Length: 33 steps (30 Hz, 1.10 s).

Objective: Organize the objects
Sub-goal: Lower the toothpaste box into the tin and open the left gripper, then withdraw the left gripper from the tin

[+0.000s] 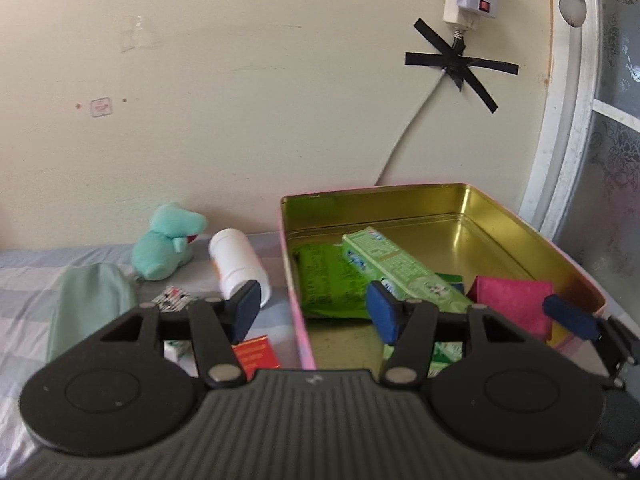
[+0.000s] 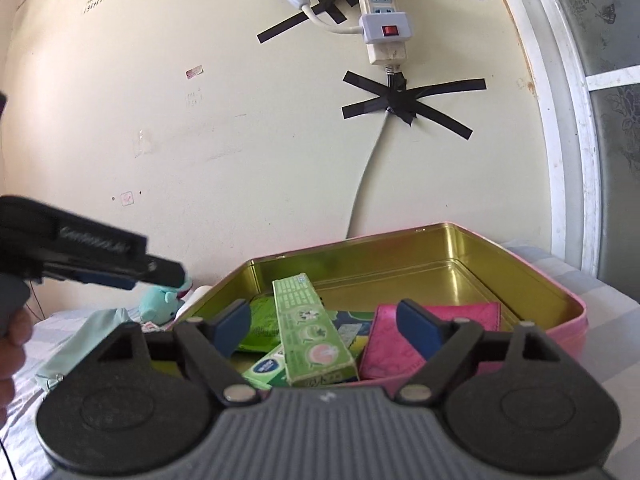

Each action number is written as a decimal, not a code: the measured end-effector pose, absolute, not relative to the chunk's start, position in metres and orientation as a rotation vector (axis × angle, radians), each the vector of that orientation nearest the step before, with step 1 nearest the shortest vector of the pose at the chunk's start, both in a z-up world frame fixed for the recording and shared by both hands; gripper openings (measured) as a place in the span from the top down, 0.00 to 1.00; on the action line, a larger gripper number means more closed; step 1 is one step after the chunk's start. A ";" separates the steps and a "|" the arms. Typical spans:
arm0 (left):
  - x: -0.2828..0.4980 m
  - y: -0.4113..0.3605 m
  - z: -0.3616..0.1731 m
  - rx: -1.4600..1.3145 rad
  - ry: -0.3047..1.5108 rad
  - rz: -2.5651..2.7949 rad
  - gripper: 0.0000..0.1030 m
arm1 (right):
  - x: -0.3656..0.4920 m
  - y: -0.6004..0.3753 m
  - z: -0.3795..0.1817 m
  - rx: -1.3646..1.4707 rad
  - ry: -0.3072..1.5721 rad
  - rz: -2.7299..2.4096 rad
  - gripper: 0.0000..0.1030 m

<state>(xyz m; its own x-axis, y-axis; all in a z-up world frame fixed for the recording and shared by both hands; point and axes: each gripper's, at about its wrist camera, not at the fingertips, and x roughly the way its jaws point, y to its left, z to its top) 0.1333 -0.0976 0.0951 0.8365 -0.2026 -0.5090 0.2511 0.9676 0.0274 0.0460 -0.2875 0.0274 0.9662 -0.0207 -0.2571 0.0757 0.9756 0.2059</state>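
Observation:
An open tin [image 1: 440, 194], gold inside and pink outside, sits on the bed. In it lie a green toothpaste box [image 1: 400, 268], a green packet [image 1: 320, 280] and a pink wallet [image 1: 516, 300]. My left gripper [image 1: 316, 312] is open over the tin's near left wall with nothing between its pads. My right gripper [image 2: 326, 328] is open wide above the tin's near end. The toothpaste box [image 2: 308, 328] and the wallet [image 2: 460, 320] lie below it, untouched. The left gripper [image 2: 168, 274] shows at the left of the right wrist view.
Left of the tin on the striped sheet lie a white bottle [image 1: 236, 260], a teal plush [image 1: 168, 240], a pale green pouch [image 1: 88, 300], a red box [image 1: 256, 354] and a small patterned packet [image 1: 172, 298]. A wall with a taped cable [image 1: 456, 68] stands behind.

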 end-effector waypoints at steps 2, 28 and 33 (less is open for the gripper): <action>0.122 -0.087 0.092 0.106 0.529 -0.216 0.41 | 0.042 -0.286 0.027 0.222 0.259 -0.067 0.15; 0.082 0.026 0.028 0.076 0.609 0.008 0.33 | -0.008 -0.174 0.013 0.147 0.311 0.081 0.01; 0.082 0.039 0.018 0.083 0.603 0.040 0.33 | -0.009 -0.154 0.011 0.058 0.311 0.128 0.00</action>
<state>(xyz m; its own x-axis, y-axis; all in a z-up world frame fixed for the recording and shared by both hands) 0.0823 0.0395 0.0180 0.8231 0.0621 -0.5646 -0.0134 0.9958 0.0901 -0.0085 -0.1535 0.0108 0.9442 0.1341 -0.3010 -0.1161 0.9903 0.0768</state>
